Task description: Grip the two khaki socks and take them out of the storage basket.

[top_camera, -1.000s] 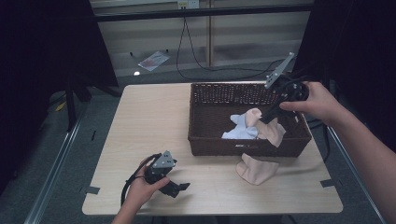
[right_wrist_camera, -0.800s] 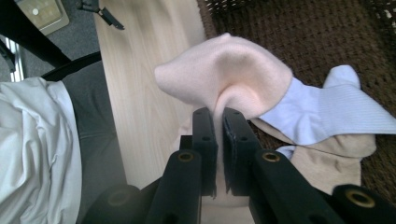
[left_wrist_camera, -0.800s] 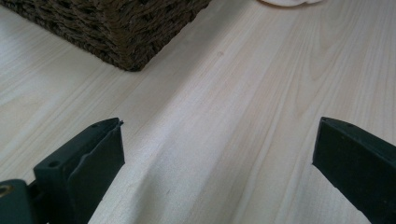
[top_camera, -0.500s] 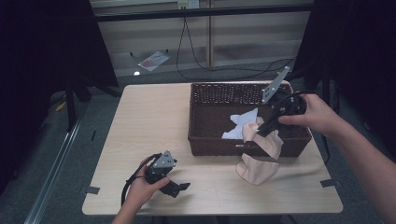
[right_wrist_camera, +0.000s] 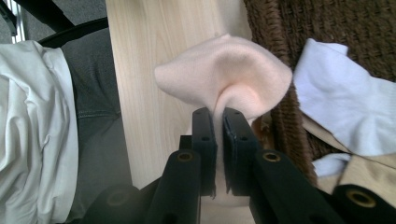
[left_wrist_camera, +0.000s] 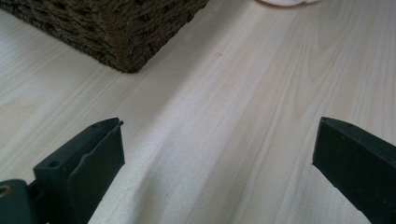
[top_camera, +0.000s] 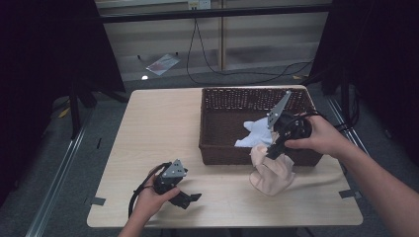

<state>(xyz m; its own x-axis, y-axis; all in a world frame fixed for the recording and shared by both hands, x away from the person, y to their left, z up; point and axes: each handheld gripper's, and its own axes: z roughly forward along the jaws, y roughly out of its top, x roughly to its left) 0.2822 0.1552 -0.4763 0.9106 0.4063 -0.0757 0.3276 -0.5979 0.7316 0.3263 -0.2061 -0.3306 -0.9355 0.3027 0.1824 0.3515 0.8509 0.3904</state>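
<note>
High view overhead; gripper views close; basket (top_camera: 257, 126) shared.

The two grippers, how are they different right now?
The right gripper is shut on the peach cloth, lifting it at the basket's front edge; the left gripper is open and holds nothing. The right gripper is up in the air, and the left gripper sits low by the table. Both are black, each held in a hand.
</note>
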